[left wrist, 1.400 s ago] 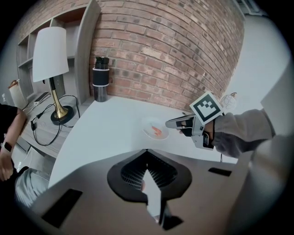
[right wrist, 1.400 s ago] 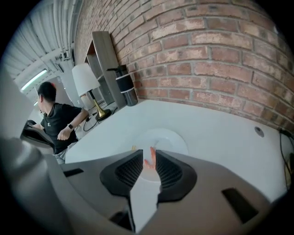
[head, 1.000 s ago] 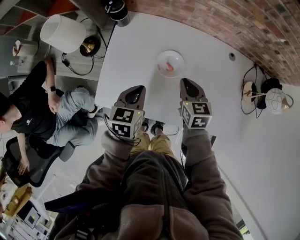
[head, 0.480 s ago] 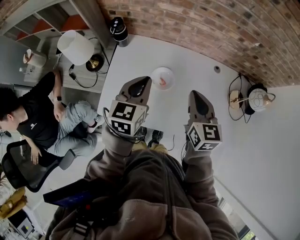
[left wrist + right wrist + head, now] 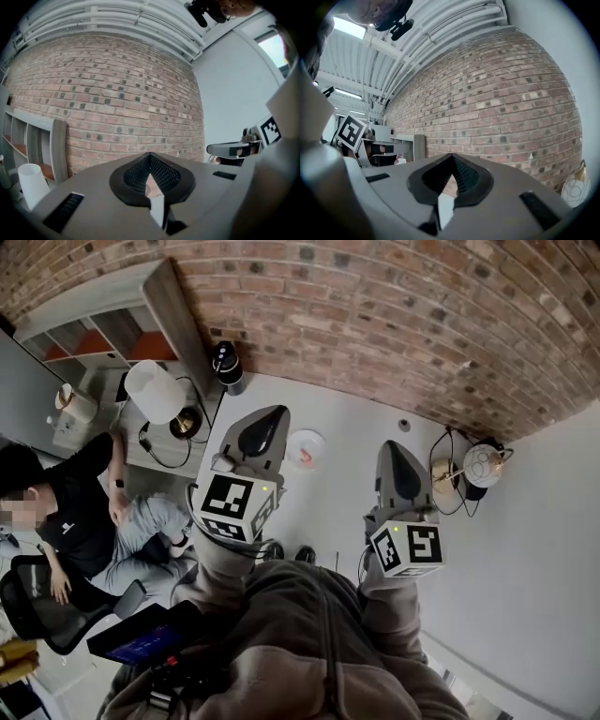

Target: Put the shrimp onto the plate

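Observation:
A small white plate (image 5: pixel 307 441) stands on the white table (image 5: pixel 347 502) near the brick wall. A pink shrimp (image 5: pixel 304 457) lies on the plate. My left gripper (image 5: pixel 275 415) is held up just left of the plate, jaws shut and holding nothing. My right gripper (image 5: pixel 393 446) hangs to the plate's right, well apart from it, also shut and holding nothing. In the left gripper view the left gripper (image 5: pixel 150 161) points at the brick wall, and in the right gripper view the right gripper (image 5: pixel 451 160) does the same. Neither gripper view shows the plate.
A black cylinder (image 5: pixel 226 363) stands at the table's far left corner. A round lamp with cable (image 5: pixel 476 466) sits at the right. Left of the table are a white lampshade (image 5: pixel 154 391), shelves (image 5: pixel 94 334) and a seated person (image 5: pixel 66 512).
The head view has tipped up toward the wall, so the plate sits lower in the picture and looks smaller. Both grippers stay shut, and the left one has drawn closer to the plate.

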A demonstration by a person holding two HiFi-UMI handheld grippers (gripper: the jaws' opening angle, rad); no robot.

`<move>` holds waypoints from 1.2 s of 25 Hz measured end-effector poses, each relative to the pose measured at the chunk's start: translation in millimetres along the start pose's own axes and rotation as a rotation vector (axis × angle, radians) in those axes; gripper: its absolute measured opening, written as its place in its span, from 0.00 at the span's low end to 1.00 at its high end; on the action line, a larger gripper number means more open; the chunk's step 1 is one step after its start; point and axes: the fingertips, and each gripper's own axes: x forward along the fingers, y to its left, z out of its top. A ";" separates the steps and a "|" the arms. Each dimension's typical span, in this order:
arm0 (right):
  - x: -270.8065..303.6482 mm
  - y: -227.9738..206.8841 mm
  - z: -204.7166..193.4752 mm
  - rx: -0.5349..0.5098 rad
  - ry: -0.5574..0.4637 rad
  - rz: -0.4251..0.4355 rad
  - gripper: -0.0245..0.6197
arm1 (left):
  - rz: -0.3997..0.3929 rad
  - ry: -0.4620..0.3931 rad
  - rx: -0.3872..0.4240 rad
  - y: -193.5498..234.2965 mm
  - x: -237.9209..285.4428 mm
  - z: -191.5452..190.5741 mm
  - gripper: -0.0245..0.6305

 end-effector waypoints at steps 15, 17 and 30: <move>-1.7 -8.2 69.8 -0.059 -0.156 -0.015 0.04 | 0.003 -0.112 0.090 -10.0 0.2 58.4 0.04; -0.2 -8.6 71.8 -0.060 -0.162 -0.011 0.04 | 0.012 -0.121 0.090 -7.3 0.2 61.4 0.04; 1.3 -12.8 75.5 -0.059 -0.174 -0.009 0.04 | 0.033 -0.125 0.097 -4.7 -1.0 63.3 0.04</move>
